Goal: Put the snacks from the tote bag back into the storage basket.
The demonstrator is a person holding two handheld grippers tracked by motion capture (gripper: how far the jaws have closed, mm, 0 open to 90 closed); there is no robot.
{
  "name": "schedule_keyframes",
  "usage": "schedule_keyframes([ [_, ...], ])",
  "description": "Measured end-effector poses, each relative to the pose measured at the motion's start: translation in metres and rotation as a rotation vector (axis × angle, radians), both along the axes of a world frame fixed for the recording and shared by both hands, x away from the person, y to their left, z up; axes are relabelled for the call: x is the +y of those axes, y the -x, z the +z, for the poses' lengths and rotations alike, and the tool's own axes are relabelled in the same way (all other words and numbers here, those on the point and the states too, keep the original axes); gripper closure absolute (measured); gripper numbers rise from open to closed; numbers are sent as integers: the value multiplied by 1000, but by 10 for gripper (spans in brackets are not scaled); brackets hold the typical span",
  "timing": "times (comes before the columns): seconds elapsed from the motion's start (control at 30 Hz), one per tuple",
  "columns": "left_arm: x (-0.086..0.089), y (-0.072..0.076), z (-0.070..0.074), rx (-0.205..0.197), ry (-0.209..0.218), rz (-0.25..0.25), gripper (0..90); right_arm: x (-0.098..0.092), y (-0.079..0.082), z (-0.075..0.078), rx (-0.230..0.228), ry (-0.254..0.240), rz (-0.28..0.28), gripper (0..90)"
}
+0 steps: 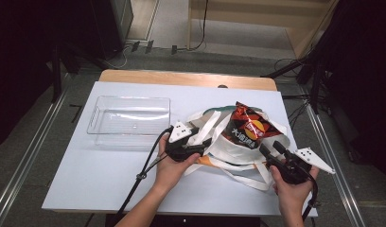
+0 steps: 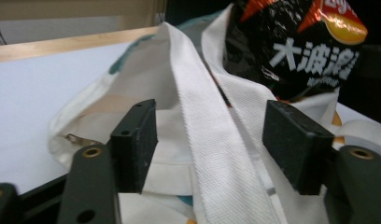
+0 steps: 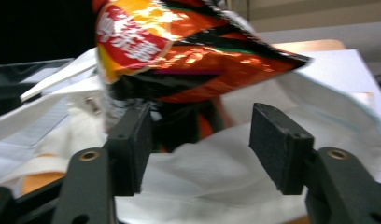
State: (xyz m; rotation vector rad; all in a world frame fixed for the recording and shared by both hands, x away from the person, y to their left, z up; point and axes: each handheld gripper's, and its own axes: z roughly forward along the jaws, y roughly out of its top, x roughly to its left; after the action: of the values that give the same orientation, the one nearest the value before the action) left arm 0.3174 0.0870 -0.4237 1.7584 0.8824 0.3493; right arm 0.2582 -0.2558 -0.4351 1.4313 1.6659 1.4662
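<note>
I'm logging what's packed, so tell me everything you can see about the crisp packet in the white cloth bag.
The glossy black, red and orange foil crisp packet carries white Chinese characters and a red-and-yellow logo. It looks puffed and sealed, its crimped top pointing away from the person. It stands tilted, its lower part sunk in the mouth of the white cloth tote bag, whose fabric and straps surround it. Neither open gripper touches it.

A tote bag point(image 1: 238, 146) is lying on the table point(image 1: 110, 175), right of centre, with a chip packet point(image 1: 248, 126) sticking out of its mouth. A tray point(image 1: 128, 115) is sitting to the bag's left, well apart. The left gripper point(image 1: 203, 143) is flanking the bag's left side, the right gripper point(image 1: 271, 150) its right.
</note>
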Motion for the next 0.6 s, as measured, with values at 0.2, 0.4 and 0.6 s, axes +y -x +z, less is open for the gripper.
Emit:
schedule_keyframes([
  [0.2, 8, -5, 9, 3, 11, 31, 287, 15, -2, -8, 34, 57, 52, 388],
  [0.4, 2, -5, 11, -21, -15, 58, 327, 23, -6, -25, 120, 158, 32, 681],
  [0.6, -11, -6, 17, -45, -6, 64, 136, 24, -8, -39, 277, 214, 28, 851],
])
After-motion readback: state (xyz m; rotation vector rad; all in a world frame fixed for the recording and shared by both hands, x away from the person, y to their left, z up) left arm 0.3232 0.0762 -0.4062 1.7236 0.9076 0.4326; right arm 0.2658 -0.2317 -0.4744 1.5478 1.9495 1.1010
